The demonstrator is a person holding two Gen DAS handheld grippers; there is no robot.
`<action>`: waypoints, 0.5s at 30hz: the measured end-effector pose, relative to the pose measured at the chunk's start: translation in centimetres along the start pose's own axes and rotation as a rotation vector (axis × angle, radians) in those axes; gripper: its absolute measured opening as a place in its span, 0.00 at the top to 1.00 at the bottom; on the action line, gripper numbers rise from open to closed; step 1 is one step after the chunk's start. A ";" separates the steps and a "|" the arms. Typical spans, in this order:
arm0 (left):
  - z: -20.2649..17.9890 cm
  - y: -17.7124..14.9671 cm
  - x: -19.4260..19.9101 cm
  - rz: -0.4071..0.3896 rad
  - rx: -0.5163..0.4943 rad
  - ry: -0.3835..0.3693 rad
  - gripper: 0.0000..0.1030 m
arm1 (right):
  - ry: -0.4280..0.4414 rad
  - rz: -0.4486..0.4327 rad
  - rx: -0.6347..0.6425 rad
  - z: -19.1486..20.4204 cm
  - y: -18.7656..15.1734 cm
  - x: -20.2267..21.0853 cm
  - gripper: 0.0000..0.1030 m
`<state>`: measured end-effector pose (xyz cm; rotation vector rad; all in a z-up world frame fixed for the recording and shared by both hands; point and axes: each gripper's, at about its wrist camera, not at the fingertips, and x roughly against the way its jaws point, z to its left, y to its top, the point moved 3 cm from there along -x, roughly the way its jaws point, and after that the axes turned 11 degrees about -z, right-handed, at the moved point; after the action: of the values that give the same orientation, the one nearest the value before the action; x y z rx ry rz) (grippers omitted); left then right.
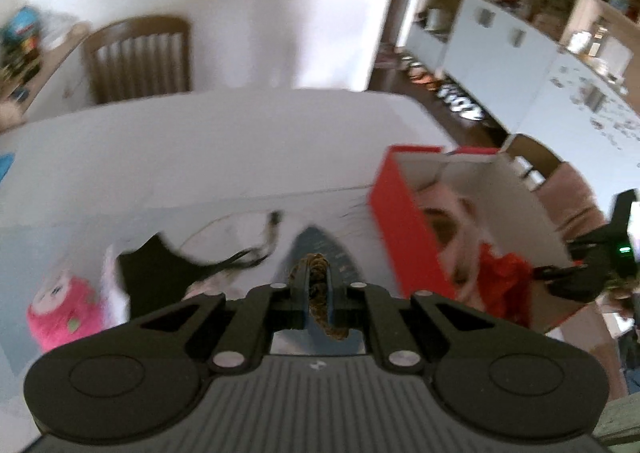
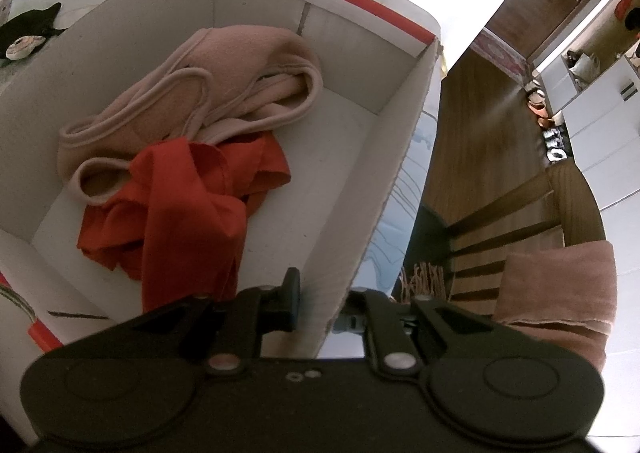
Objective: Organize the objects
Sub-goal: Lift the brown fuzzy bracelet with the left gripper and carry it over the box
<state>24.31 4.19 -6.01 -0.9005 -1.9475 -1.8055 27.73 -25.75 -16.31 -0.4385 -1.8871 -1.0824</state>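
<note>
Left wrist: gripper (image 1: 318,285) w/ brown scrunchie (image 1: 318,273)

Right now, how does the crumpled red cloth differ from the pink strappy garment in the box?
The crumpled red cloth is thin, bright and strapless; the pink strappy garment is pale, thicker and edged with looped straps. The red cloth lies nearer the right gripper, partly over the pink garment, which lies farther back. Both sit bunched inside the white-lined red cardboard box.

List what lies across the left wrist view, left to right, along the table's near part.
Pink plush toy → black fabric item → left gripper, shut on a brown braided piece → red box holding clothes → right gripper at the box's wall.
</note>
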 end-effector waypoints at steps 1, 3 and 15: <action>-0.7 0.4 0.0 -0.006 -0.008 -0.021 0.94 | 0.000 0.000 -0.003 0.0 -0.1 0.0 0.89; -2.5 1.4 0.0 -0.018 -0.030 -0.064 0.94 | 0.002 -0.001 -0.007 0.1 -0.1 0.0 0.89; -11.4 4.1 -1.4 -0.019 -0.207 -0.243 0.94 | 0.005 -0.005 -0.014 0.1 0.0 0.1 0.90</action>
<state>26.05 -7.23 -2.21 -1.2232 -1.9373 -2.0179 27.61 -25.74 -16.25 -0.4392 -1.8783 -1.1000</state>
